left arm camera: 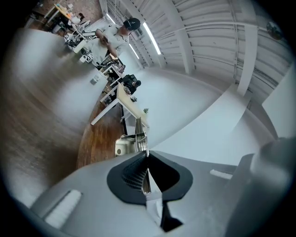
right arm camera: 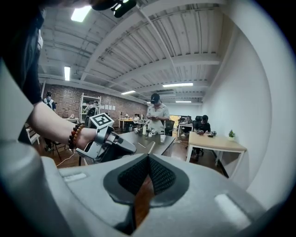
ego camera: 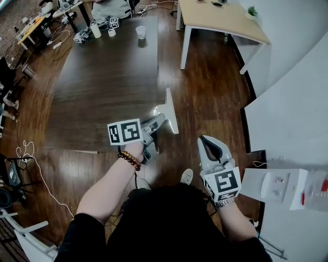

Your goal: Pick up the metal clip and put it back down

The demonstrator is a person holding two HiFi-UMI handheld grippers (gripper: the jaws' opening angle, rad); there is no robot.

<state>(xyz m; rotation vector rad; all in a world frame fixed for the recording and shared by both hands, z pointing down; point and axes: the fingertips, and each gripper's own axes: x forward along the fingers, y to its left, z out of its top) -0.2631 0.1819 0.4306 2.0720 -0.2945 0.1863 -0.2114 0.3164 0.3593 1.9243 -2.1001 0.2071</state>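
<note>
Metal clip (left arm camera: 131, 144), silvery with coiled spring, sits pinched in left gripper (left arm camera: 147, 159) jaws; right gripper (right arm camera: 148, 158) jaws closed.

Dark wood floor (ego camera: 215, 82), big dark table (ego camera: 107, 77), light wooden desk (ego camera: 220, 18) by white wall (ego camera: 287, 30), brick wall (right arm camera: 69, 99) far back, ceiling strip lights (right arm camera: 81, 14) on.
</note>
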